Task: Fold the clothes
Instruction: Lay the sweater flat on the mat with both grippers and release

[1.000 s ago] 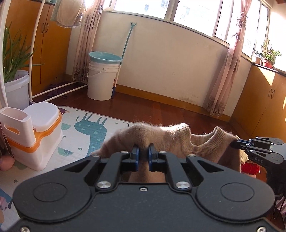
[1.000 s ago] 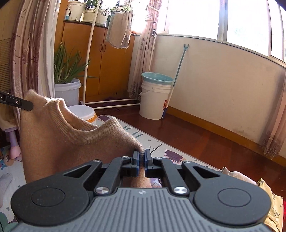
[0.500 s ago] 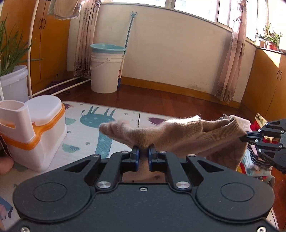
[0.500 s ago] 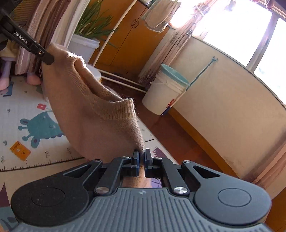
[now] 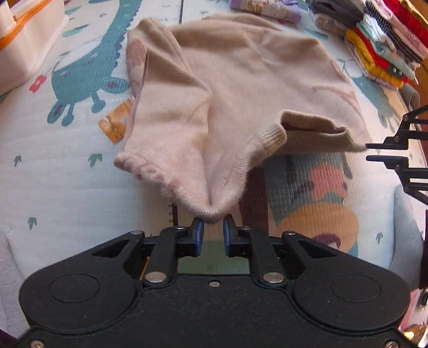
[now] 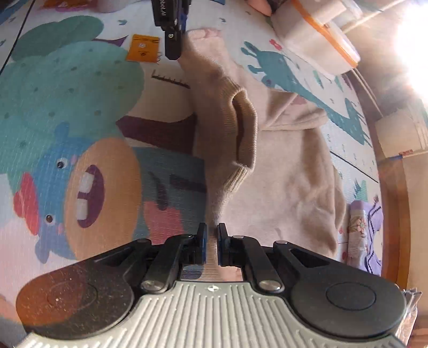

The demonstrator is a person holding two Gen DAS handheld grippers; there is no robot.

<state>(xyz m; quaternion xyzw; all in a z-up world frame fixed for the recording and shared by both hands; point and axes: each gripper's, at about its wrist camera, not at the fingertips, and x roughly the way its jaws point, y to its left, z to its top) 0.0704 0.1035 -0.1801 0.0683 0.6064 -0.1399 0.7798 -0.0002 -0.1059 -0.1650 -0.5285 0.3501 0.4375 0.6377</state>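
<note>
A beige knit sweater [image 5: 240, 88] lies spread on the cartoon-printed play mat [image 5: 67, 166], filling the middle and upper part of the left wrist view, its ribbed collar [image 5: 307, 131] standing open toward the right. At the bottom centre of that view the left gripper [image 5: 213, 223] pinches a bunched shoulder edge of the sweater between its blue-padded fingertips [image 5: 199, 230], the jaws drawn close with a little fabric between them. The right gripper [image 6: 211, 234] sits at lower centre of the right wrist view, its jaws likewise narrowed on a stretched strip of the same sweater; in the left view its black fingers reach the collar's end at the right edge. In the upper right corner of the left view a stack of folded clothes [image 5: 385, 40] rests in mixed reds, yellows and stripes, with a folded purple garment [image 5: 267, 8] at the top edge. A white and orange plastic potty [image 5: 26, 40] occupies the upper left corner; whether anything is inside it cannot be told.
</note>
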